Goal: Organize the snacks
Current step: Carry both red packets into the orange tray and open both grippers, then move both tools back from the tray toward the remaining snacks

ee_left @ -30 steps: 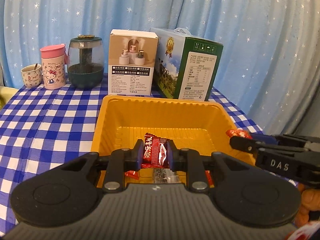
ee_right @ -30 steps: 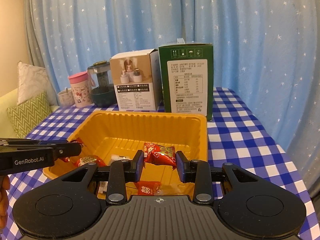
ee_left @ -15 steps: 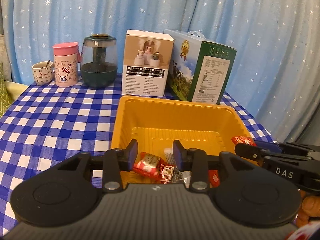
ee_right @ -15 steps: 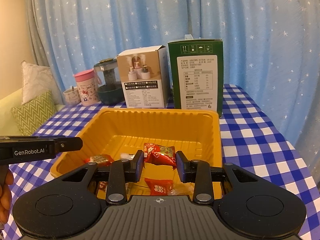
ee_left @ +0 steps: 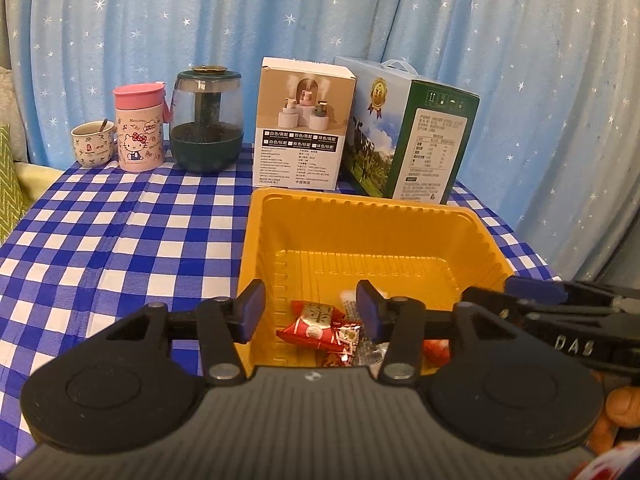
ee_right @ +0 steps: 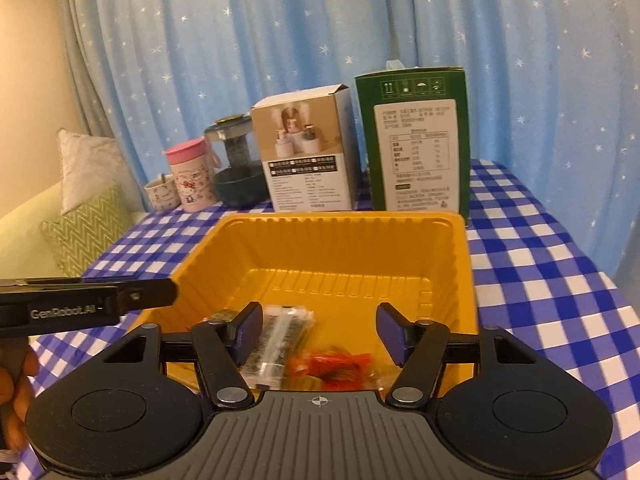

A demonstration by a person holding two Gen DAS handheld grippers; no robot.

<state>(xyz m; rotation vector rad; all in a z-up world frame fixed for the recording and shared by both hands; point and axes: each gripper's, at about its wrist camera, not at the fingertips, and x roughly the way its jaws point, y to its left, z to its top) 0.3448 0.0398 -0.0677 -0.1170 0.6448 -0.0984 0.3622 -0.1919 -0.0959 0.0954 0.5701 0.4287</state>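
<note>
Left gripper, black with blue pads: jaws spread, just been opening, nothing pinched. Poised over near end of yellow moulded plastic tray.
Right gripper, same build: jaws spread wider, just been opening, nothing between pads. Also over near end of tray.

Tray contents, left wrist view: red foil-wrapped snack with gold and white label flat on tray floor below open pads; smaller red and clear wrappers bunched just beside it.
Tray contents, right wrist view only: clear wrapped snack with dark print lying lengthwise near left pad; blurred crumpled red wrappers beside it. Red labelled snack not distinguishable here.

Tray on blue and white checked tablecloth.

Behind tray, touching or nearly so: white printed carton and green and blue handled carton. Blue pictured face of latter visible in left view only.
Further left: dark green glass jar, pink-lidded cartoon tumbler, small patterned cup with spoon.

Backdrop: blue star-print curtain.
Right view only: green zigzag cushion and pale cushion at left.
</note>
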